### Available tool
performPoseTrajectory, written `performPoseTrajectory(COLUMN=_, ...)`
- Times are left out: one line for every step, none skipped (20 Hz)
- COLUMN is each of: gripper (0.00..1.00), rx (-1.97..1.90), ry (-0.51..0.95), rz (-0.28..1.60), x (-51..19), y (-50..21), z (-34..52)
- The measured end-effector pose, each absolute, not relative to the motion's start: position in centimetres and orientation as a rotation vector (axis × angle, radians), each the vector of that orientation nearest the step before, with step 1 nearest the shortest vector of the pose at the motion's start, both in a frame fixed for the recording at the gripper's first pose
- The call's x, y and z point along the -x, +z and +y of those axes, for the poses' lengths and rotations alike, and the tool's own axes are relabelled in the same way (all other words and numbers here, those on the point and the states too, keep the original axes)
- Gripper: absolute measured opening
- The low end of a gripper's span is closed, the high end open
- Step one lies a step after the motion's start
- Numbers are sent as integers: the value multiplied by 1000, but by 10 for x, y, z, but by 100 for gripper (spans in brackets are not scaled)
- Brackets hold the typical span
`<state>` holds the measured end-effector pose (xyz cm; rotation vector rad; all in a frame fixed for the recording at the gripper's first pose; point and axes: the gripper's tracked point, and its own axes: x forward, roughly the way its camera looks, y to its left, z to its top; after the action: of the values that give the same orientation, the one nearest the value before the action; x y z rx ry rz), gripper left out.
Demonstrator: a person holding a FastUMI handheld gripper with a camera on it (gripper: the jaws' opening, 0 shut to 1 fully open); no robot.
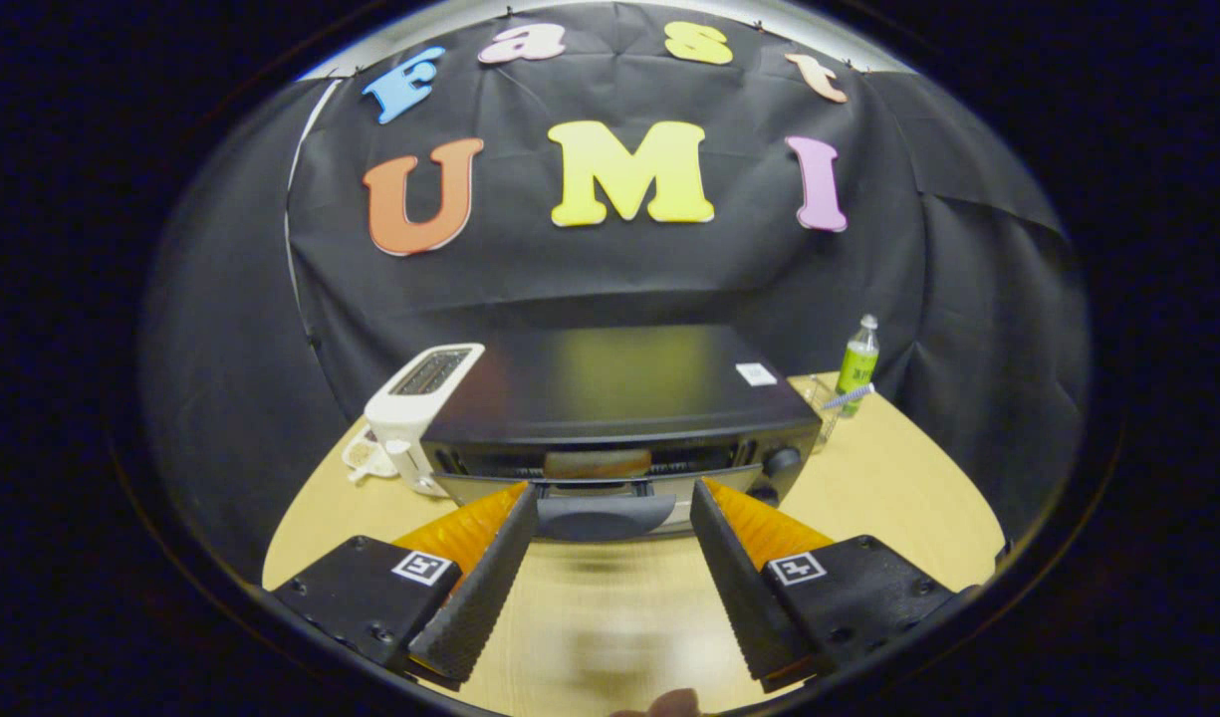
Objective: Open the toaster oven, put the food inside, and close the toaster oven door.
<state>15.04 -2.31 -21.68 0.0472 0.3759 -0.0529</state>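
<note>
Gripper view: toaster oven (619, 398) at twelve o'clock on the table (868, 498).
Door (600, 498): partly lowered – food (597, 463) visible inside.
Gripper (610, 508): fingers apart, holding nothing, flanking the handle (605, 516).
Handling: door looks stiff, hinged – take the handle.

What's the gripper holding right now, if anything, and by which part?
Nothing. The gripper is open, its fingers spread apart on either side of the toaster oven door handle, which lies just ahead between them, not clamped.
</note>
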Motion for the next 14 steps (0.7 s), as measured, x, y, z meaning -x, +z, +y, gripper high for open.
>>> performPoseTrajectory(gripper=100, rx=-43, ry=-48, rz=350, x=-149, y=-198, z=-23)
performPoseTrajectory(gripper=100, rx=-45, ry=-39, rz=324, x=-145, y=-181, z=-22)
performPoseTrajectory(gripper=100, rx=-46, ry=-31, rz=305, x=-138, y=-166, z=-20)
performPoseTrajectory(gripper=100, rx=-48, ry=-29, rz=287, x=-133, y=-152, z=-19)
performPoseTrajectory(gripper=100, rx=-53, ry=-26, rz=272, x=-127, y=-138, z=-17)
performPoseTrajectory(gripper=100, rx=-59, ry=-21, rz=252, x=-120, y=-122, z=-15)
performPoseTrajectory(gripper=100, rx=-61, ry=-16, rz=231, x=-113, y=-108, z=-13)
performPoseTrajectory(gripper=100, rx=-61, ry=-10, rz=210, x=-106, y=-94, z=-12)
performPoseTrajectory(gripper=100, rx=-56, ry=-4, rz=188, x=-99, y=-82, z=-11)
performPoseTrajectory(gripper=100, rx=-58, ry=1, rz=171, x=-92, y=-72, z=-10)
performPoseTrajectory(gripper=100, rx=-50, ry=6, rz=152, x=-86, y=-63, z=-8)
performPoseTrajectory(gripper=100, rx=-41, ry=3, rz=134, x=-79, y=-54, z=-8)
performPoseTrajectory(gripper=100, rx=-34, ry=1, rz=117, x=-72, y=-49, z=-8)
performPoseTrajectory(gripper=100, rx=-25, ry=0, rz=96, x=-65, y=-44, z=-8)
